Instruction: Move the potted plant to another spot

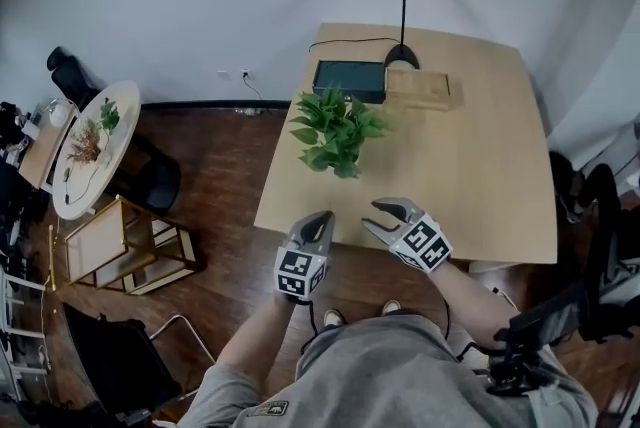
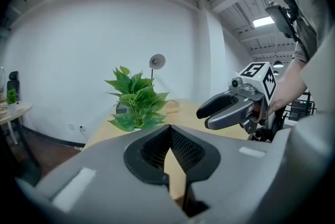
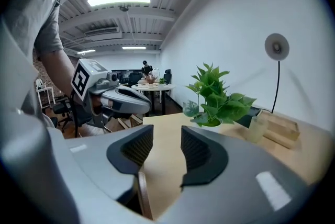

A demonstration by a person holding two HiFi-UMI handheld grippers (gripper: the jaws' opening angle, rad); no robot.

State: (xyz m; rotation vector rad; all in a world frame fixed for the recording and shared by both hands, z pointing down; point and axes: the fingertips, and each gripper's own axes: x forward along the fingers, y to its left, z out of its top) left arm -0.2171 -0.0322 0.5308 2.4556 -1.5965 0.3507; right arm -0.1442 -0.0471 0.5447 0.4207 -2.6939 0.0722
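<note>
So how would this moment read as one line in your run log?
stage: before pickup | potted plant: on table, untouched | left gripper: shut, empty | right gripper: open, empty | both: short of plant

On the pale square wooden table [image 1: 480, 166], the leafy green potted plant [image 1: 335, 131] stands at nine o'clock from centre. The dark rectangular tray [image 1: 349, 79] lies at the plant's twelve o'clock. The pale wooden box [image 1: 417, 86] sits just beside the tray at three o'clock, with the black desk lamp [image 1: 403, 56] behind the box. At the plant's six o'clock, over the near edge, are the left gripper [image 1: 322, 216] and the right gripper [image 1: 374, 216].
</note>
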